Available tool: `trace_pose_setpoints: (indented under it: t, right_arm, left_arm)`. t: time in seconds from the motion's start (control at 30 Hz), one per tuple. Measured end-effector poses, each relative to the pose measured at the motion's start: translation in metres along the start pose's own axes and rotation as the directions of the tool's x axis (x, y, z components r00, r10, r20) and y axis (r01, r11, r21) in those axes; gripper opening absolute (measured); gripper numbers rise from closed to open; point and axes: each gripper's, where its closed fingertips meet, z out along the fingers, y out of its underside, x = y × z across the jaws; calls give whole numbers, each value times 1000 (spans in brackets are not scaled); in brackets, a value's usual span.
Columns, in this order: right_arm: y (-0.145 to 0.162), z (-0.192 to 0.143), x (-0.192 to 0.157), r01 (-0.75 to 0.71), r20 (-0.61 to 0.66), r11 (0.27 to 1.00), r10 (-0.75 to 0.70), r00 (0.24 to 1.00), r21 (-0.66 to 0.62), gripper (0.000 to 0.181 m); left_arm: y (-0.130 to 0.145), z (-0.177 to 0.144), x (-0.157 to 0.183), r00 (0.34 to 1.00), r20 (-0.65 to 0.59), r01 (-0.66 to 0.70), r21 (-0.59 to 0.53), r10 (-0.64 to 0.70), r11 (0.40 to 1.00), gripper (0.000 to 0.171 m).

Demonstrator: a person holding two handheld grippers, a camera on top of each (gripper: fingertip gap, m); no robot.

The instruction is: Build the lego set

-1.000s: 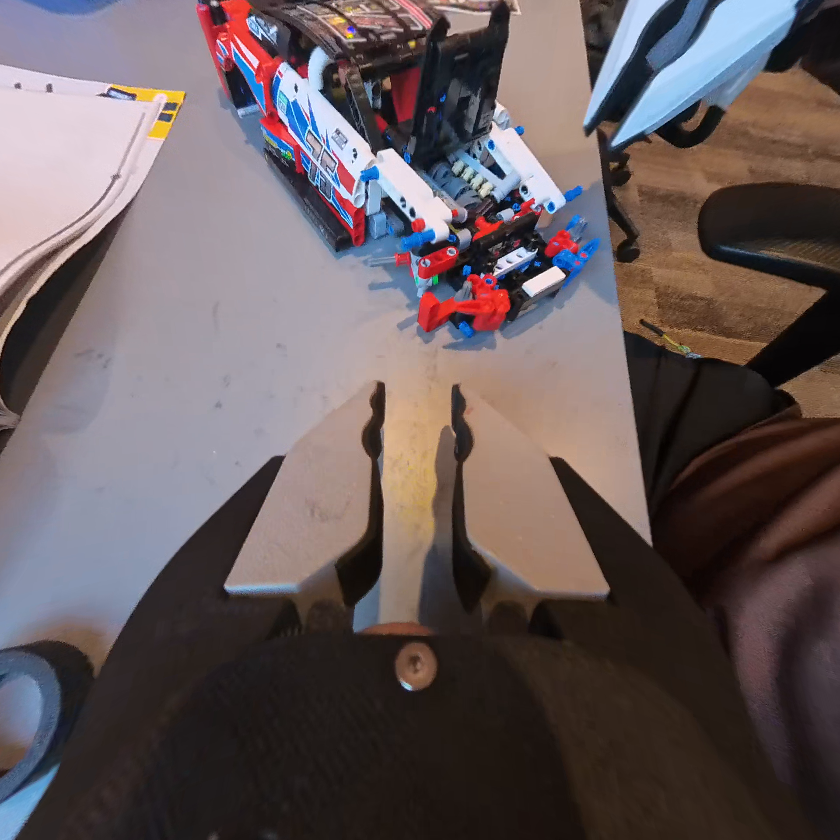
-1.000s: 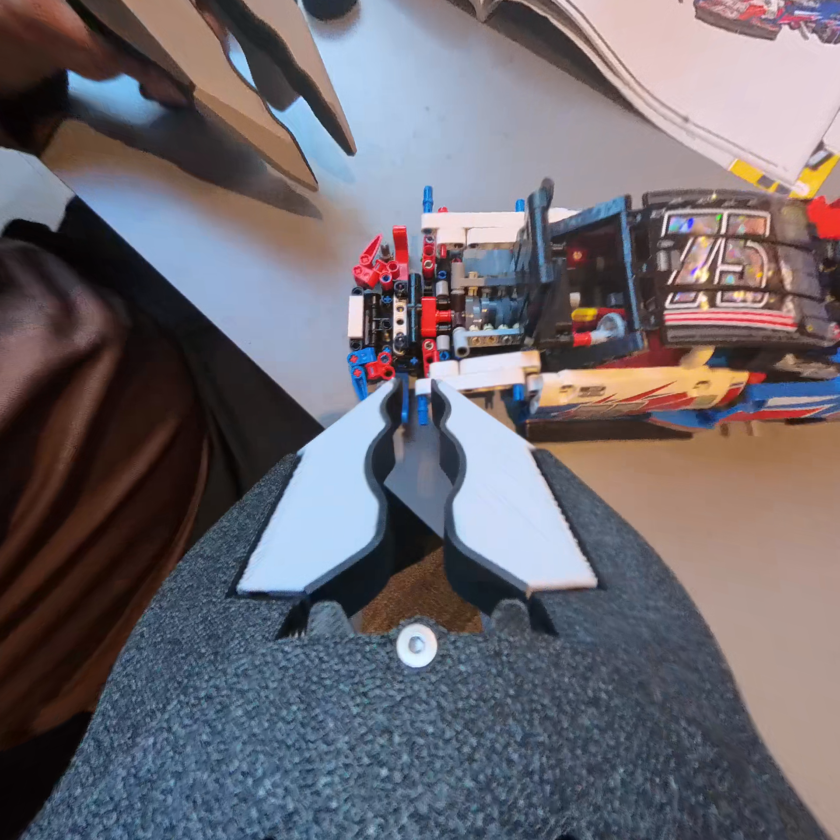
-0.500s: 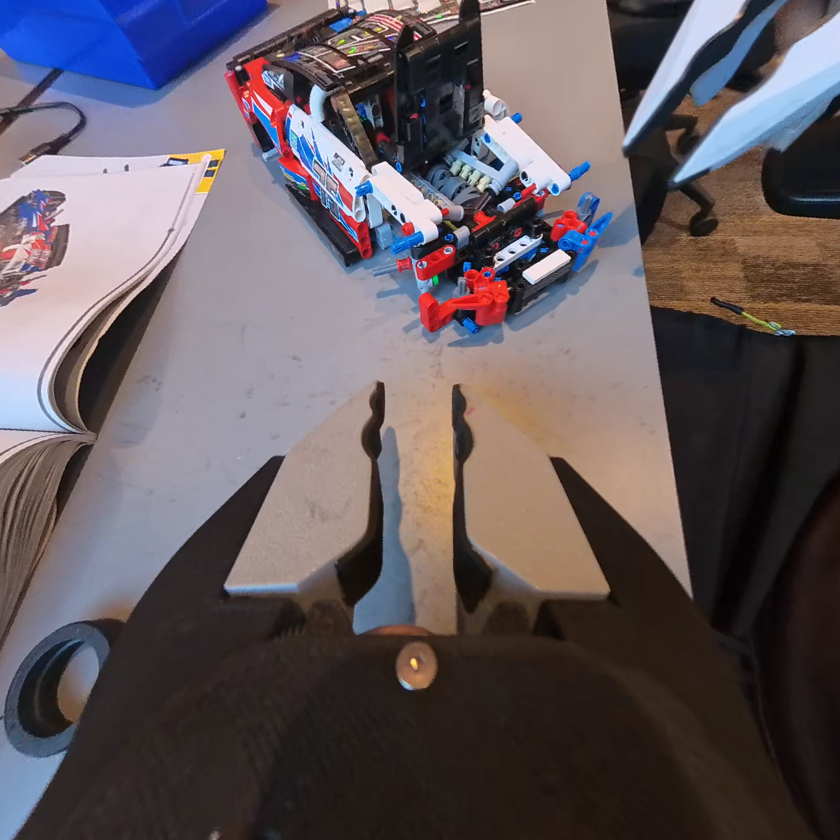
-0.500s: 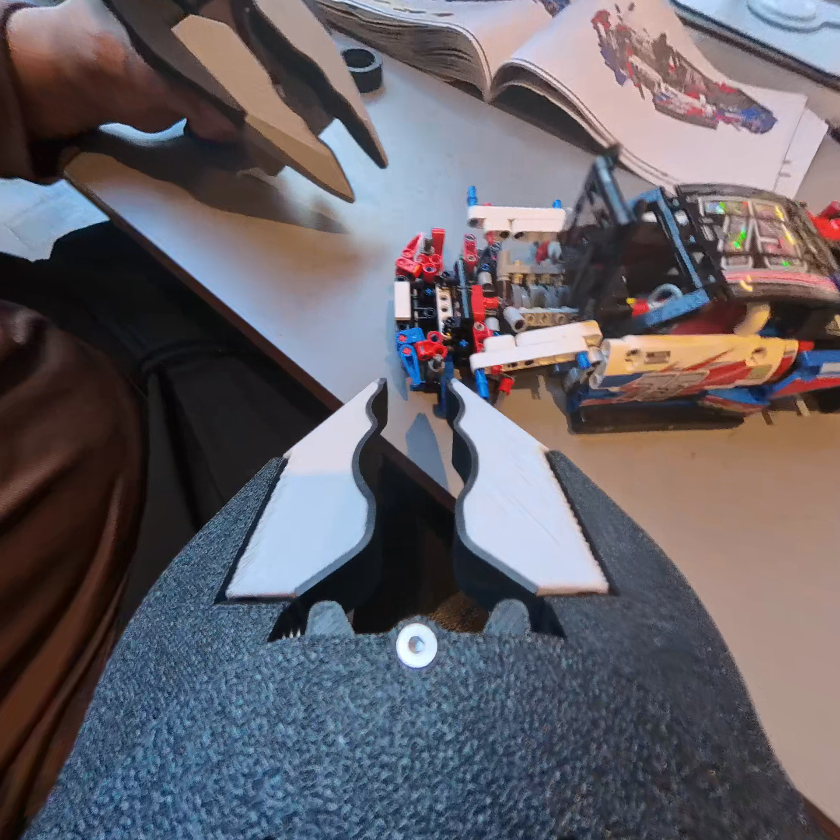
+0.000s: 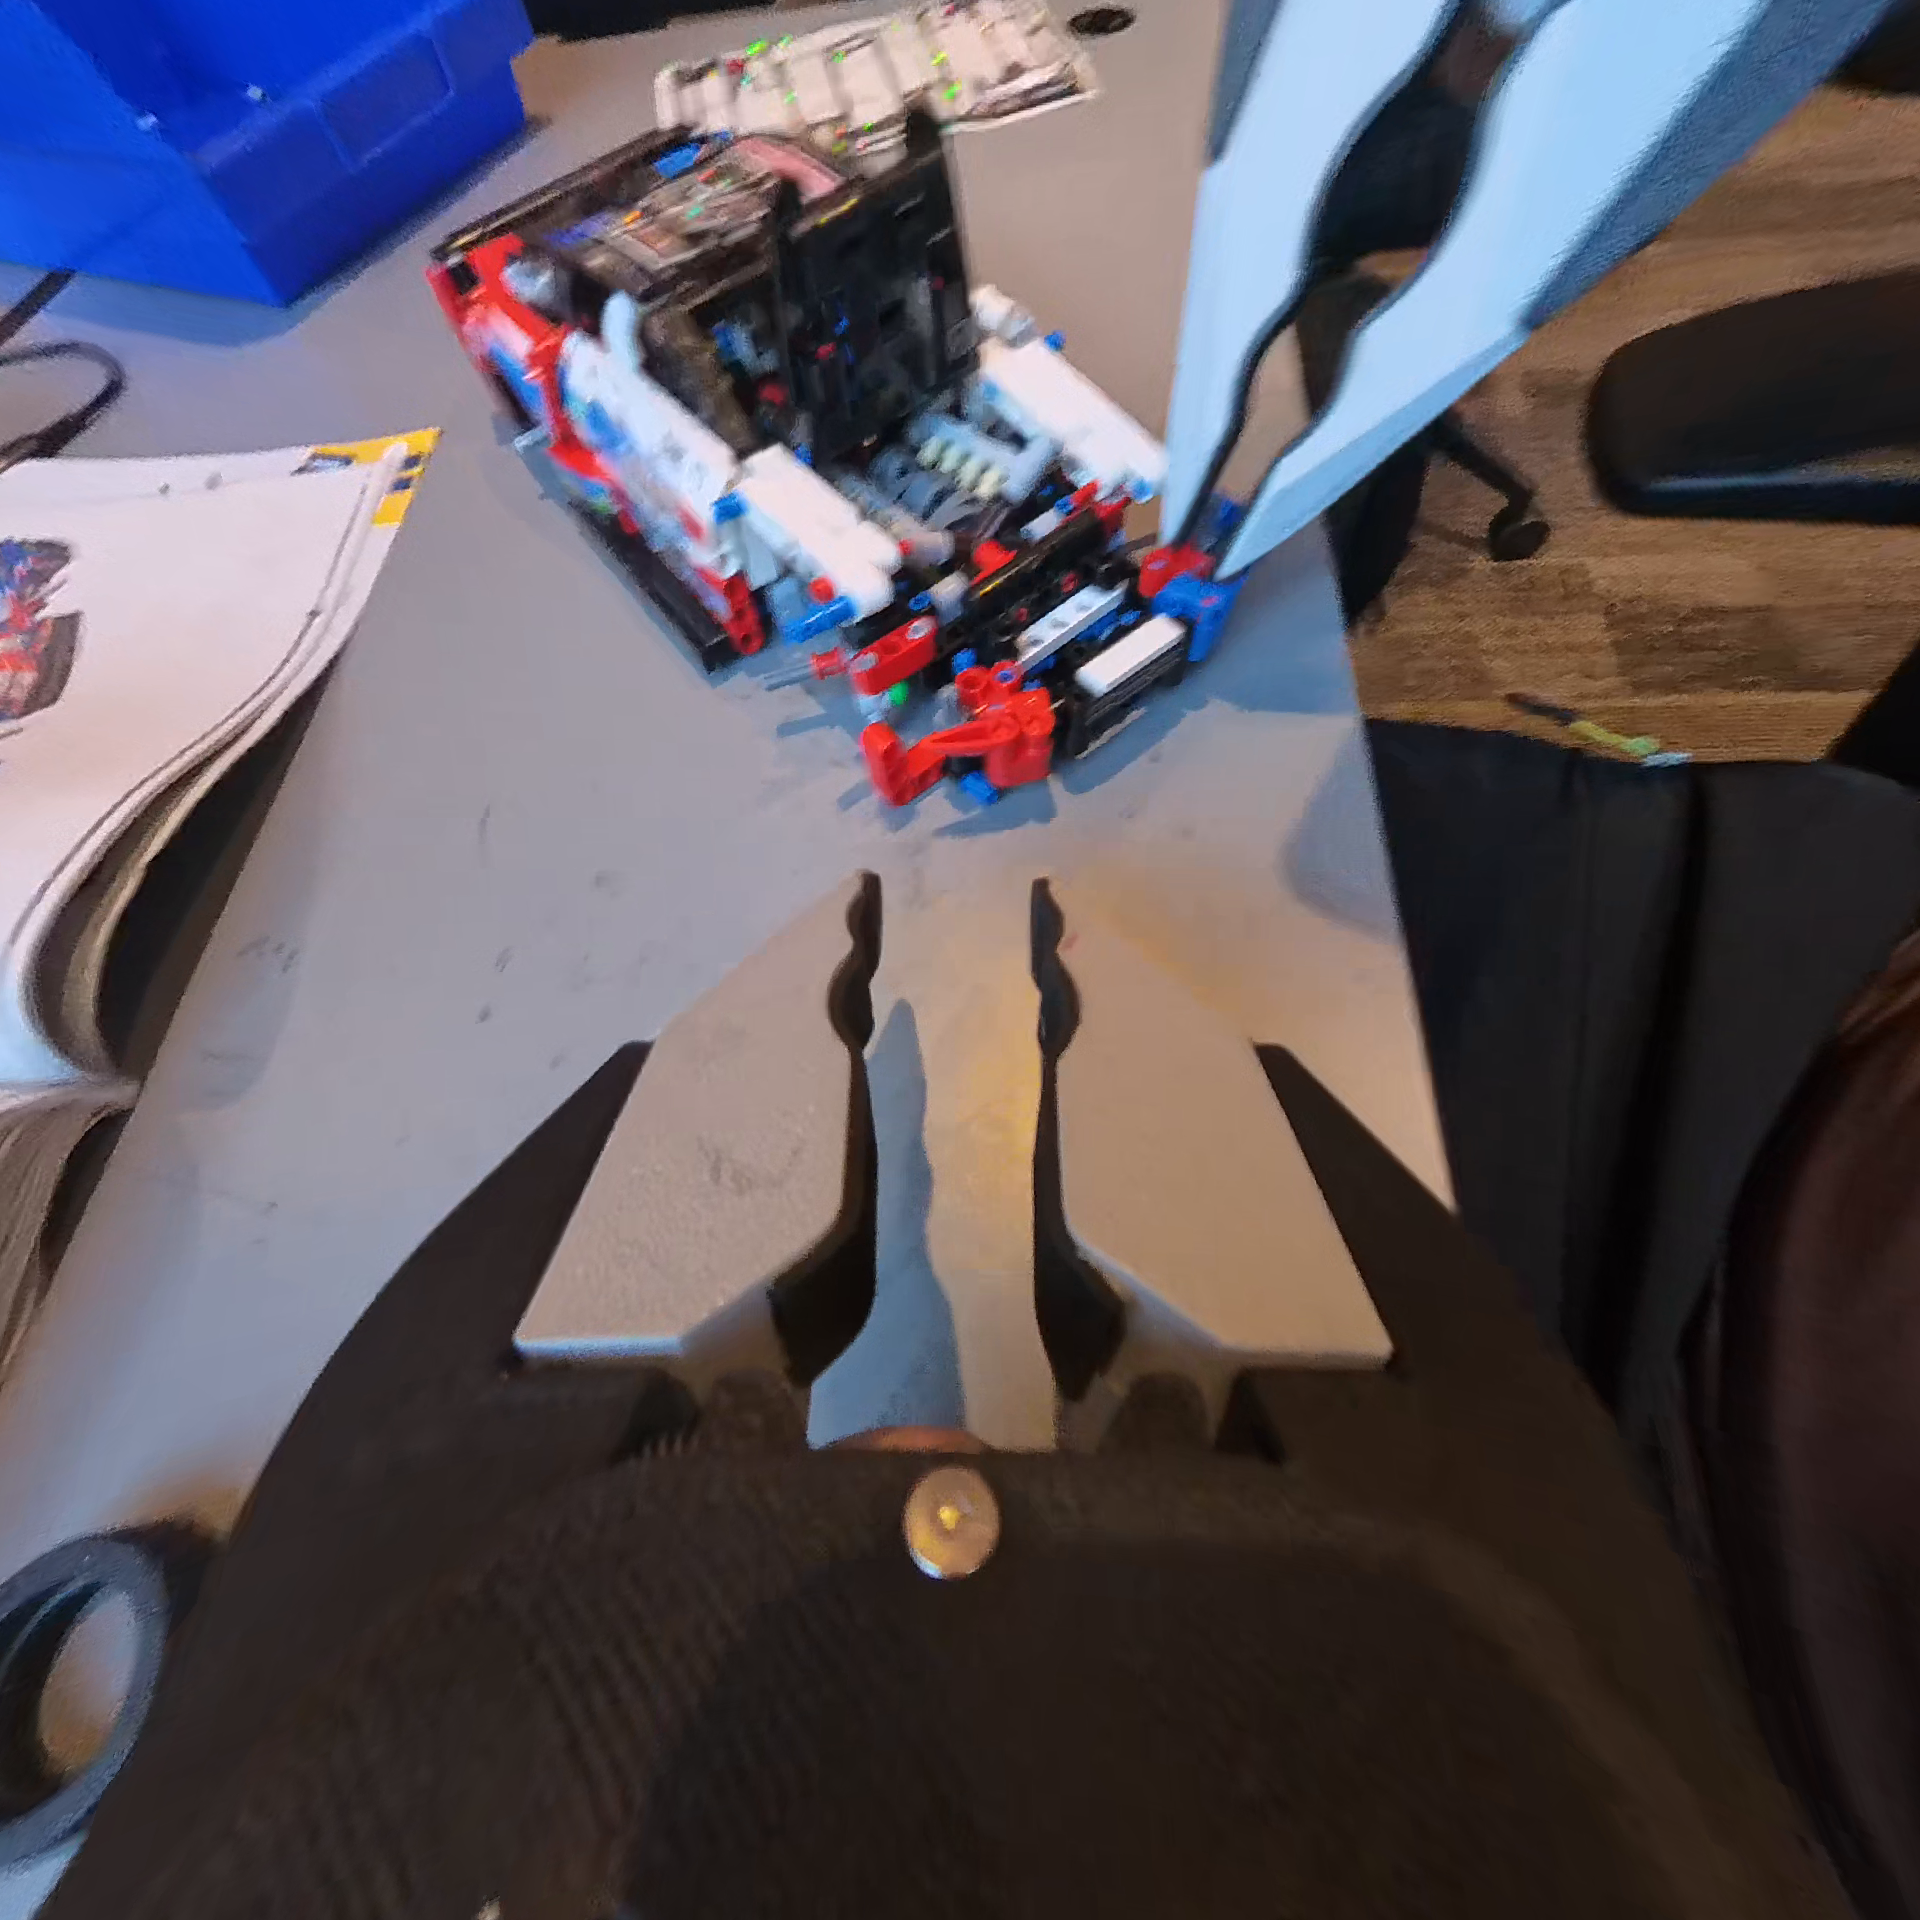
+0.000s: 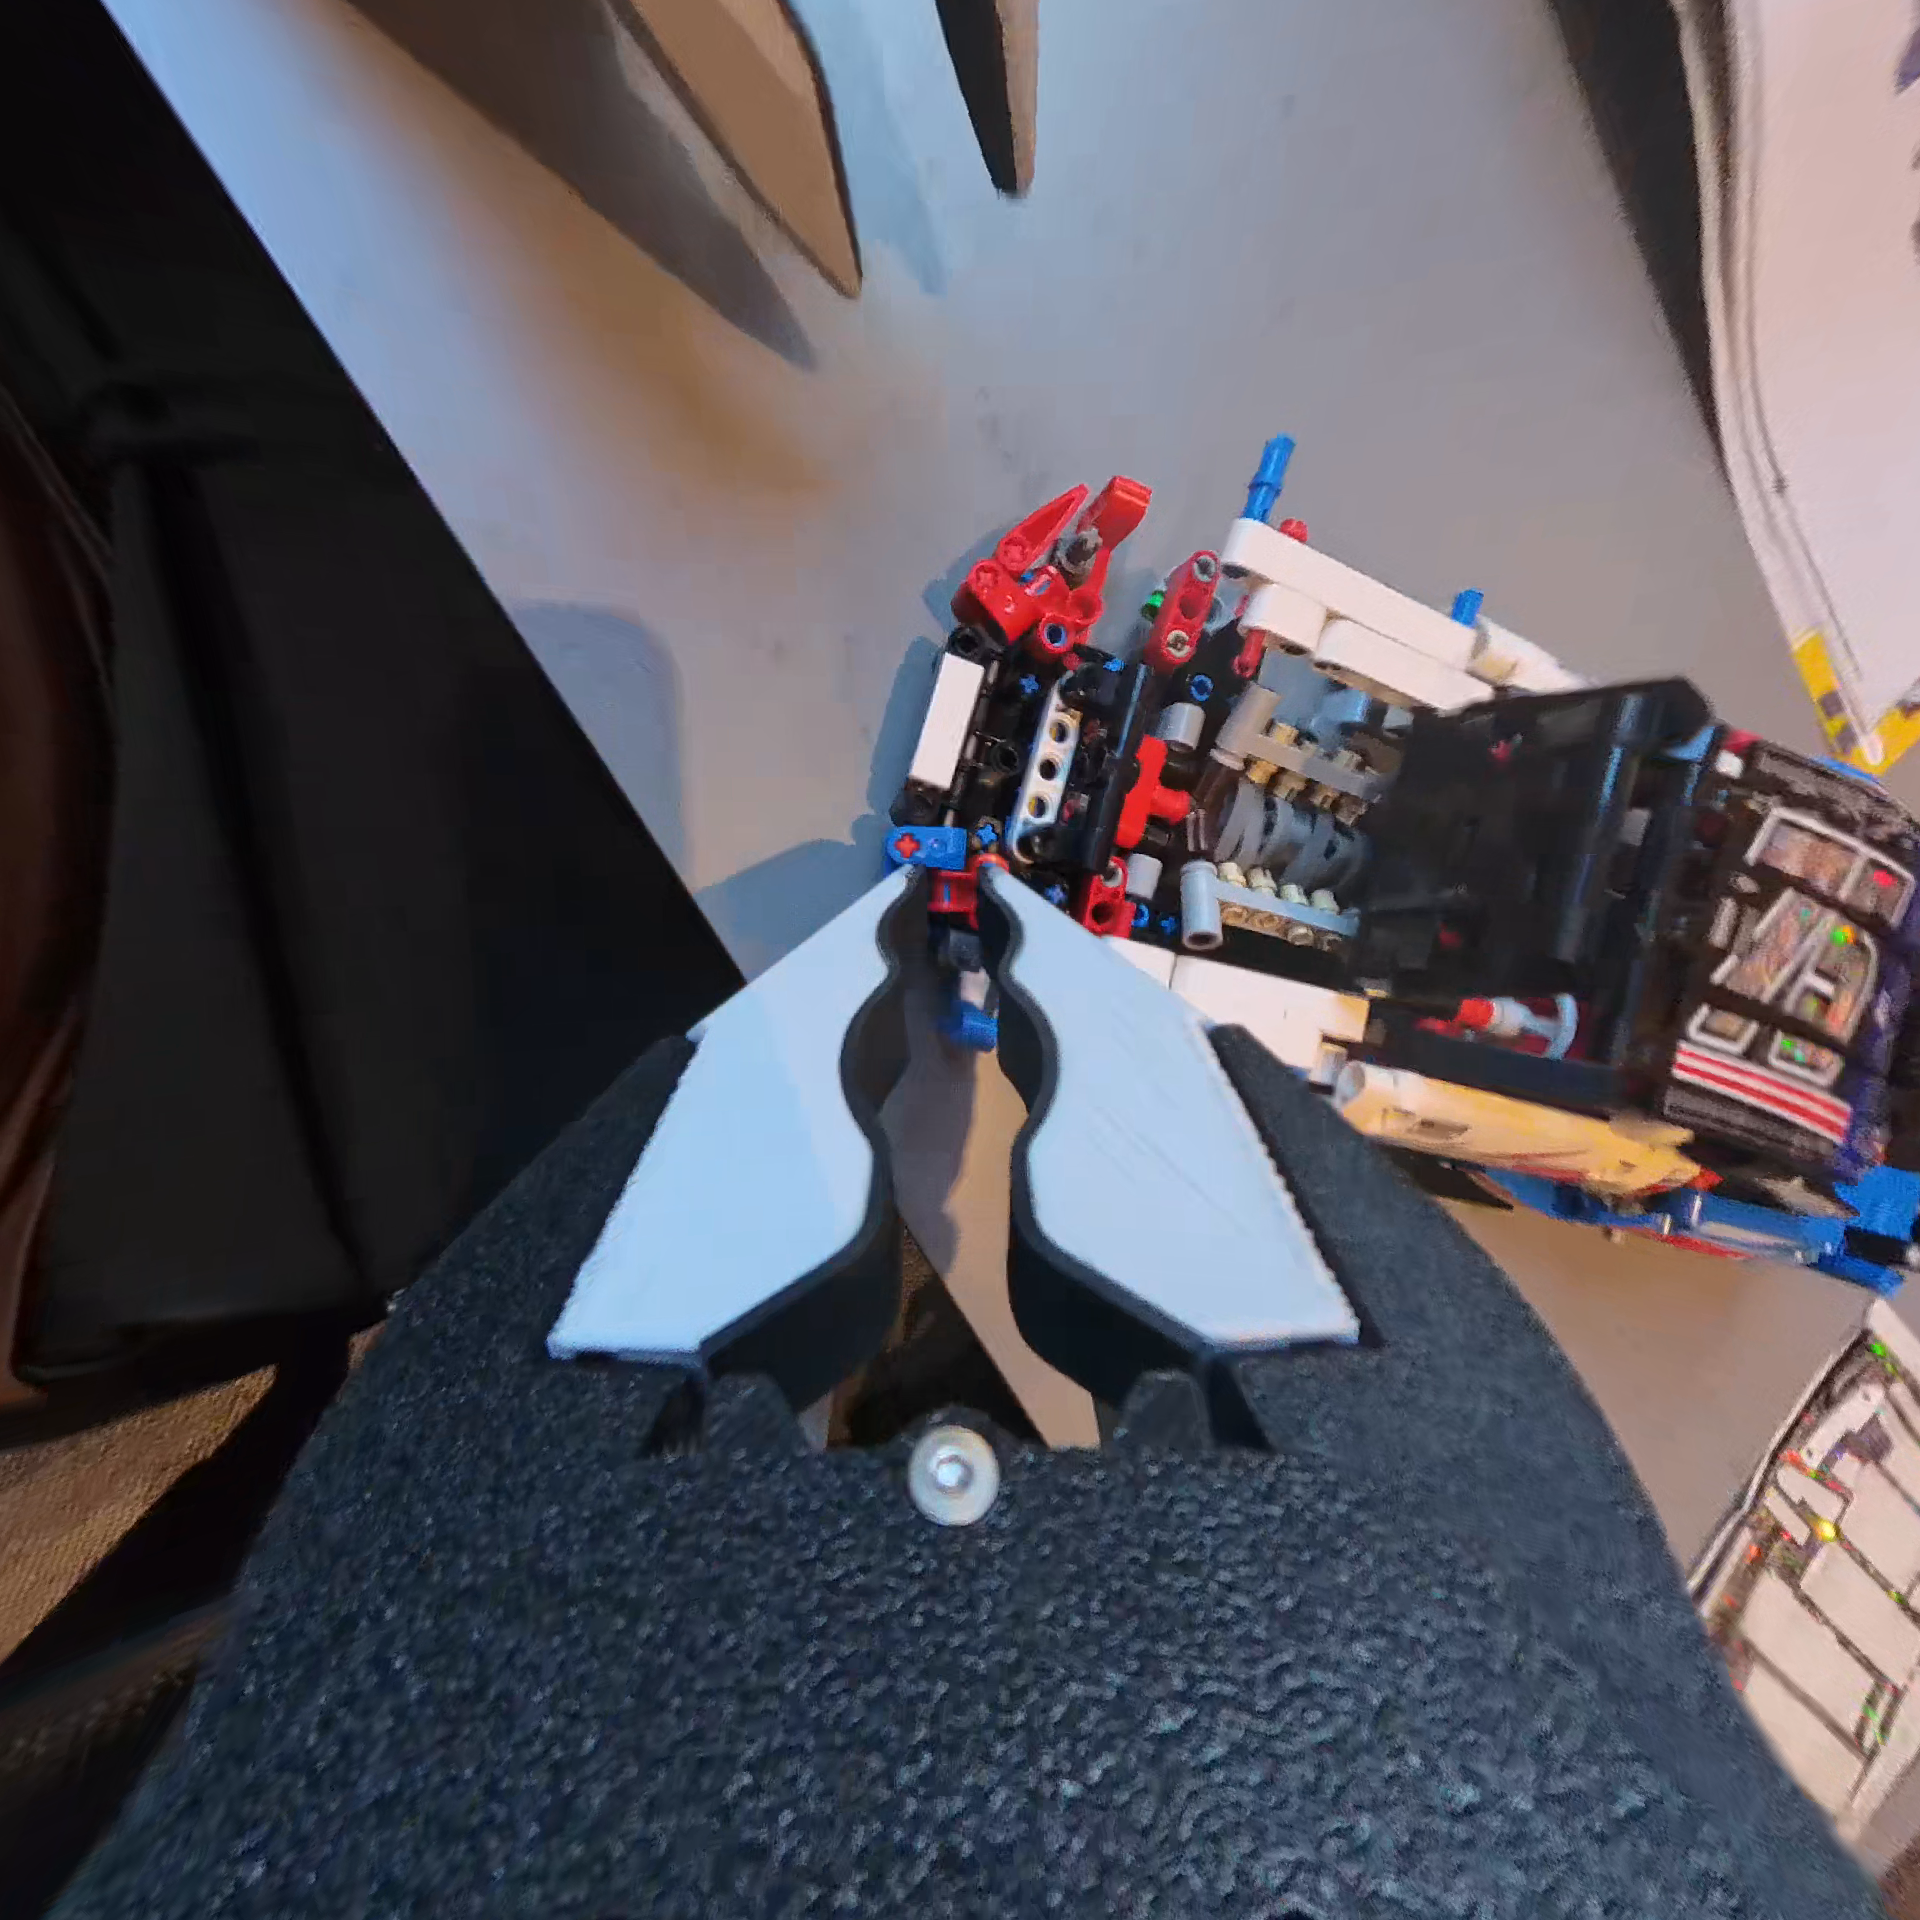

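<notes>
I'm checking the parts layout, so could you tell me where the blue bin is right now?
In the left wrist view the blue bin sits at the table's far left corner, behind the lego car and beyond the open instruction booklet.

Ahead of the left gripper [image 5: 951, 894], a lego car [image 5: 790, 436] of hard, glossy plastic in red, white, blue and black sits on a smooth, matt grey table [image 5: 540, 831] marked with faint scuffs. The left gripper's fingers [image 5: 717, 1164] look like matt, slightly grainy grey plastic, set in a black ribbed body with a shiny metal screw [image 5: 951, 1525]. To its left lies an open paper booklet [image 5: 177, 623] with matt pages. The right gripper [image 6: 948, 883] has pale, finely ridged plastic fingers [image 6: 769, 1132] in a rough, pebbled black body. Beside it lies a sticker sheet [image 6: 1808, 1621] with glittery, reflective patches.
</notes>
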Motion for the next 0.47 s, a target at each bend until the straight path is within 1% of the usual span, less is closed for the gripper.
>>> trace_pose_setpoints:
  t: [0.03, 0.07, 0.17, 0.27, 0.3, 0.4, 0.47]
  right_arm:
    - [-1, 0, 1, 8, 11, 1000, -8, 1000, -11, 8]
    - [-1, 0, 4, 17, 11, 999, -16, 1000, -29, 14]
    - [0, 0, 6, 39, 39, 997, -37, 999, -66, 20]
    - [1, 0, 3, 69, 63, 994, -64, 996, -82, 16]
    - [1, 0, 3, 71, 70, 994, -65, 995, -87, 16]
    - [-1, -4, -1, 55, 117, 996, -46, 992, -75, 23]
    - [2, -3, 3, 53, 113, 995, -43, 993, -84, 20]
  left_arm:
    - [-5, 3, 9, 999, -40, -4, 11, 4, 1000, 26]
    - [-9, 8, 18, 997, -73, -19, 12, 19, 1000, 27]
    - [-20, 25, 36, 986, -110, -128, -7, 126, 992, 29]
    - [-32, 40, 51, 968, -143, -211, -1, 208, 978, 27]
    - [-35, 44, 55, 962, -157, -228, -1, 225, 974, 26]
    - [-39, 56, 58, 948, -173, -272, -14, 266, 962, 24]
    - [-41, 60, 58, 944, -181, -285, -16, 277, 959, 22]
